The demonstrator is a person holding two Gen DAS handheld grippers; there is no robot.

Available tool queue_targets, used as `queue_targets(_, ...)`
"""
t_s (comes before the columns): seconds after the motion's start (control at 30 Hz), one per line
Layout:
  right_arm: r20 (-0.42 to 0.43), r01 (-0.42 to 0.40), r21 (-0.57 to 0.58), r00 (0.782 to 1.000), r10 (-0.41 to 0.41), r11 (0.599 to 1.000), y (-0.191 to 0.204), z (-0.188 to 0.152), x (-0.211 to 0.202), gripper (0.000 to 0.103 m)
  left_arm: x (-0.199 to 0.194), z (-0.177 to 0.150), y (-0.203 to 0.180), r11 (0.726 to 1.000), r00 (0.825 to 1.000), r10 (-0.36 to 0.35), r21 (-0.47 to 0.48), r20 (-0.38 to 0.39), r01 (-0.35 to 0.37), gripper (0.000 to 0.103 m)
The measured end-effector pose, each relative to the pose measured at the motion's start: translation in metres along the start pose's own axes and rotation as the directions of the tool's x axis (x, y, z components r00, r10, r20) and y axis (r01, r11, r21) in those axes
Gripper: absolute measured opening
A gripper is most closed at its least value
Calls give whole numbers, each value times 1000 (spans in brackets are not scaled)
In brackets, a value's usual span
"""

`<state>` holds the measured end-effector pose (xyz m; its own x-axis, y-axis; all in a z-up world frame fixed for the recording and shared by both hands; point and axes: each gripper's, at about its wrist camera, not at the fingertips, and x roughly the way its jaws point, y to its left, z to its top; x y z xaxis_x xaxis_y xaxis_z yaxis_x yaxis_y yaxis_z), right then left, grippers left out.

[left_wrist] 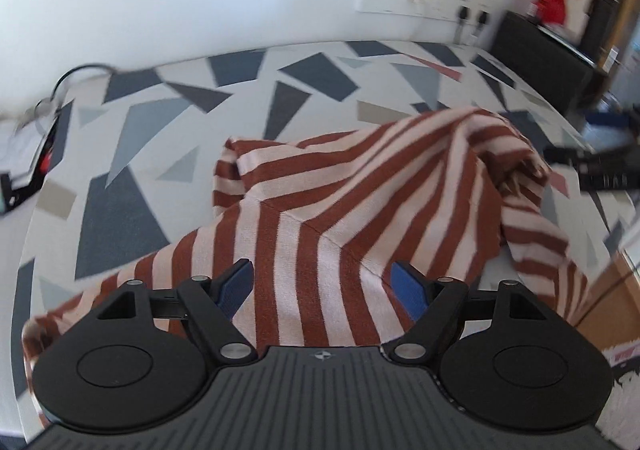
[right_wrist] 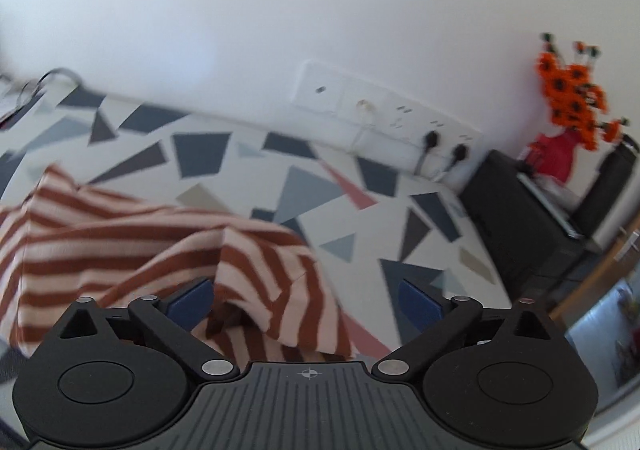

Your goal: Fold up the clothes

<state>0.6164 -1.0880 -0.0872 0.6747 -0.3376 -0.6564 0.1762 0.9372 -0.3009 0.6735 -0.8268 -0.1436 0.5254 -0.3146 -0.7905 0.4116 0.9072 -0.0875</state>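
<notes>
Left gripper [left_wrist: 324,286] is hanging with jaws apart over the striped garment [left_wrist: 360,186], cloth lying between the blue pads [left_wrist: 236,286] but not pinched; the garment is sprawling rumpled across the patterned sheet [left_wrist: 160,118] from 8 to 3 o'clock in this view. Right gripper [right_wrist: 308,300] is likewise standing wide and empty-handed, with the garment's folded corner at 9 to 6 o'clock beneath it, so the step looks like regrasping between folds, and the next move calls for finding an edge to pinch. Motion blur is smearing hems, and the garment's full outline is running off-frame.
</notes>
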Motion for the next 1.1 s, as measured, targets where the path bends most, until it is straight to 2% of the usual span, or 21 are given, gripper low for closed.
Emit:
queue_targets(0.13, -52, -102, -121, 994, 97, 987, 2, -3, 34, 83, -2, 4, -10, 995, 997, 83, -61, -6, -83, 78)
queue_targets(0.23, -73, -184, -188, 982, 173, 965, -5, -7, 53, 75, 1, 2, -27, 989, 989, 141, -30, -34, -142, 79)
queue_targets(0.33, -81, -259, -236, 966, 246, 937, -14, -9, 67, 51, 6, -1, -51, 979, 978, 200, 46, -61, -198, 79)
queue_targets(0.37, -72, -288, -237, 958, 279, 928, -18, -8, 70, 37, 9, -2, -59, 977, 976, 206, 71, -71, -201, 81)
queue_targets(0.4, -59, -316, -226, 949, 311, 922, -23, -5, 72, 26, 13, -4, -67, 978, 976, 199, 85, -90, -191, 83)
queue_targets(0.47, -22, -360, -165, 932, 362, 918, -33, 3, 75, 21, 24, -9, -81, 979, 974, 186, 109, -129, -172, 84)
queue_targets(0.5, -9, -385, -126, 922, 387, 914, -40, 8, 76, 15, 29, -12, -88, 975, 970, 197, 127, -140, -180, 84)
queue_targets(0.57, 16, -435, -49, 900, 436, 899, -53, 18, 78, 9, 39, -17, -104, 967, 962, 220, 164, -160, -194, 84)
queue_targets(0.7, 52, -481, 36, 876, 479, 876, -73, 33, 81, 7, 55, -25, -132, 927, 956, 267, 302, -122, -220, 84)
queue_targets(0.8, 66, -505, 68, 863, 501, 861, -84, 41, 84, 6, 67, -29, -143, 886, 942, 324, 380, -94, -267, 85)
queue_targets(0.83, 69, -510, 73, 860, 506, 857, -86, 43, 85, 6, 67, -28, -145, 881, 943, 324, 388, -78, -271, 77)
queue_targets(0.87, 71, -514, 76, 857, 510, 854, -88, 44, 85, 6, 66, -26, -147, 880, 944, 320, 394, -75, -267, 59)
queue_targets(0.9, 75, -517, 79, 856, 512, 852, -90, 45, 85, 6, 65, -23, -147, 882, 947, 311, 394, -74, -259, 51)
queue_targets(0.97, 83, -523, 93, 852, 517, 847, -93, 45, 84, 6, 59, -16, -149, 888, 955, 292, 388, -58, -248, 21)
queue_targets(1.03, 94, -532, 117, 847, 524, 839, -98, 46, 83, 6, 56, -14, -152, 873, 953, 301, 409, -27, -264, 19)
queue_targets(1.1, 106, -542, 146, 840, 532, 827, -104, 47, 82, 6, 54, -13, -157, 853, 949, 314, 437, 3, -284, 22)
